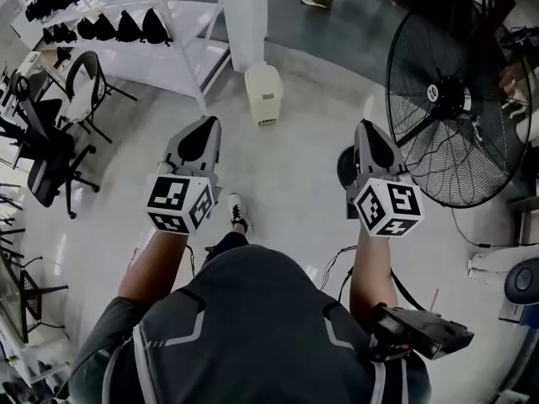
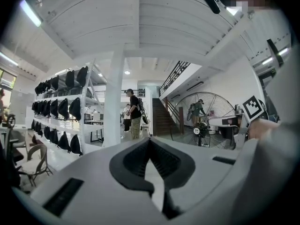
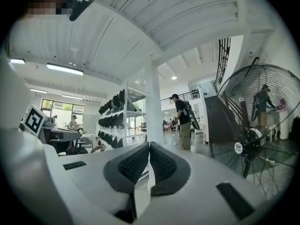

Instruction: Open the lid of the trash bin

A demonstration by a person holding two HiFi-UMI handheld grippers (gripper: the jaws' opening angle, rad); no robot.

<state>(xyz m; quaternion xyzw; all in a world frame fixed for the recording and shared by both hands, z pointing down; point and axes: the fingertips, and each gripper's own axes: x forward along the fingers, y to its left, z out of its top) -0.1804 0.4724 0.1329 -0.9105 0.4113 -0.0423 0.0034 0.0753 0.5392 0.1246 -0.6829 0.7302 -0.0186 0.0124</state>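
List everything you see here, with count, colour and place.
Lidded plastic trash bin: one, cream, on floor ahead by the white pillar, lid down.
Round caged floor fan: one, black, right.
Shelf rack of black bags: one, white, upper left.
Office chairs: at least two, black, left.
Standing person: one, dark shirt, beyond pillar.
Left gripper: one, grey, jaws shut, empty.
Right gripper: one, grey, jaws shut, empty.

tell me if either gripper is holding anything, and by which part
Nothing is held. The left gripper and the right gripper are both shut with nothing between the jaws; the trash bin stands apart on the floor ahead.
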